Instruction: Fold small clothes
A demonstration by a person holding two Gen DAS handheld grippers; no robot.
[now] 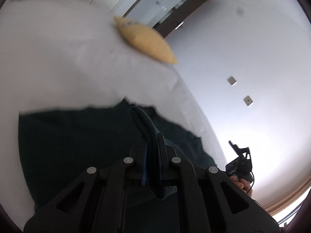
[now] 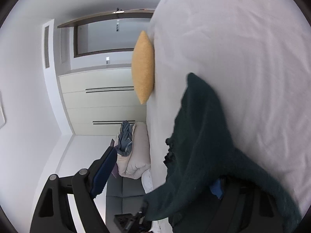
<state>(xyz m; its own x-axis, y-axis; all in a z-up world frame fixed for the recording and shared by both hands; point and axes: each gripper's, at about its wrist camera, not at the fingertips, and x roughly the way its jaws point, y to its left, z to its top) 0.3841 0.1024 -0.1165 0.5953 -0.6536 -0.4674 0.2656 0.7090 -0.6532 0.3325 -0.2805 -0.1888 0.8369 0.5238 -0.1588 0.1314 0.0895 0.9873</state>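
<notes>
While the white bed point(image 1: 58, 58) carried the dark green garment point(image 1: 77, 145), soft, limp and best taken by its hem, the left claw point(image 1: 153, 141) pinched that thick edge; the right claw point(image 2: 161, 174) stood released, cloth draped over one finger.

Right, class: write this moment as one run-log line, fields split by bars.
left hand-held gripper: shut on dark green garment hem | right hand-held gripper: open, garment draped over one finger | surface: white bed | fold: unfinished

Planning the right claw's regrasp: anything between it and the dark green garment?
Nothing visible. The dark green garment already drapes over the right claw's far finger, jaws wide apart. The left claw is shut on the garment's edge over the white bedding.
</notes>
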